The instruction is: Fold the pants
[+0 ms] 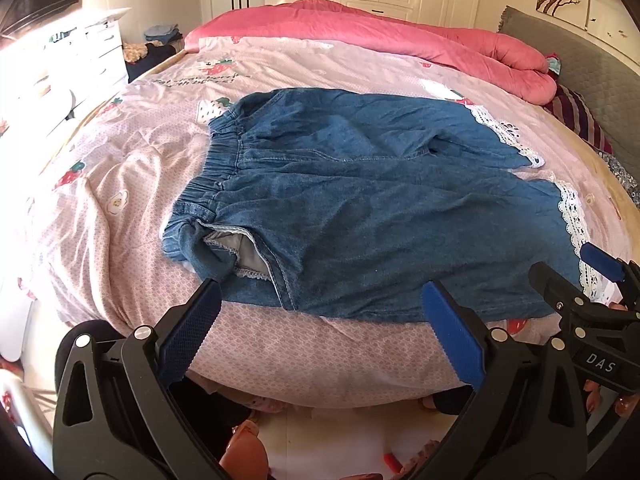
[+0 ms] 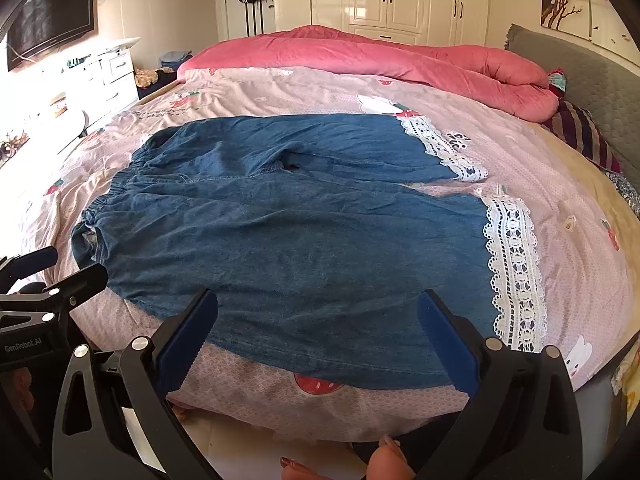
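Blue denim pants [image 1: 360, 200] with white lace hems [image 1: 572, 220] lie flat on the bed, waistband [image 1: 220, 160] to the left and legs to the right. They also show in the right wrist view [image 2: 300, 232], with the lace hems [image 2: 516, 272] at right. My left gripper [image 1: 320, 320] is open and empty, just short of the pants' near edge by the waist pocket. My right gripper [image 2: 316, 328] is open and empty over the near leg's edge. The right gripper shows at the right of the left wrist view [image 1: 580, 276]. The left gripper shows at the left of the right wrist view [image 2: 64, 268].
The bed has a pink patterned sheet [image 1: 120, 184]. A rolled pink quilt [image 1: 400, 36] lies along the far side. A grey headboard [image 1: 592, 72] and striped pillow [image 1: 576, 116] are at right. White drawers [image 1: 80, 64] stand at left. The person's feet [image 2: 384, 460] are on the floor below.
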Demonstrator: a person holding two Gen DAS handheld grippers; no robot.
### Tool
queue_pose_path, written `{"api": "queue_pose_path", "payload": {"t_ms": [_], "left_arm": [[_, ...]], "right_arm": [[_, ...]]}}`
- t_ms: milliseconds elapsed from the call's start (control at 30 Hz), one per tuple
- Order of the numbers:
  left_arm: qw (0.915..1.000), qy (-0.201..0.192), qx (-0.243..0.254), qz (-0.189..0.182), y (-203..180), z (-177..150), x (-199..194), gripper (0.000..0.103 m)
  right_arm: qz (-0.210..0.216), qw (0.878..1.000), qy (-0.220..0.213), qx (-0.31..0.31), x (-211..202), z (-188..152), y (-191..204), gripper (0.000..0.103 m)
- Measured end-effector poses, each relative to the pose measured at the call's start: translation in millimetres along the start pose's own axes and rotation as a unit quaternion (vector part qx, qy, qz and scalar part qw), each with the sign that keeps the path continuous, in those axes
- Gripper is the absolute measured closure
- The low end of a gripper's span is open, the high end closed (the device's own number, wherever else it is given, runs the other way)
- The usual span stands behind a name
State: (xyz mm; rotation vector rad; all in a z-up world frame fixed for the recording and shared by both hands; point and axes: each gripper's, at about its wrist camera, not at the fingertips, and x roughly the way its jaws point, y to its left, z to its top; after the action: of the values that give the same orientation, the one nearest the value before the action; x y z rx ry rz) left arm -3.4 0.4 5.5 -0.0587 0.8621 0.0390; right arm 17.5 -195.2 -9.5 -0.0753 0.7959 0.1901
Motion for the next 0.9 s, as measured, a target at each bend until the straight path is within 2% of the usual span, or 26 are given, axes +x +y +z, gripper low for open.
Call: {"api": "queue_pose_path", "payload": {"t_ms": [900], "left_arm": [[0.9999, -0.004, 0.007, 0.01, -2.2, -1.0, -0.8, 0.009]], "right_arm": [[0.001, 1.0, -0.007, 0.001, -3.6, 0.6, 0.6, 0.004]]}}
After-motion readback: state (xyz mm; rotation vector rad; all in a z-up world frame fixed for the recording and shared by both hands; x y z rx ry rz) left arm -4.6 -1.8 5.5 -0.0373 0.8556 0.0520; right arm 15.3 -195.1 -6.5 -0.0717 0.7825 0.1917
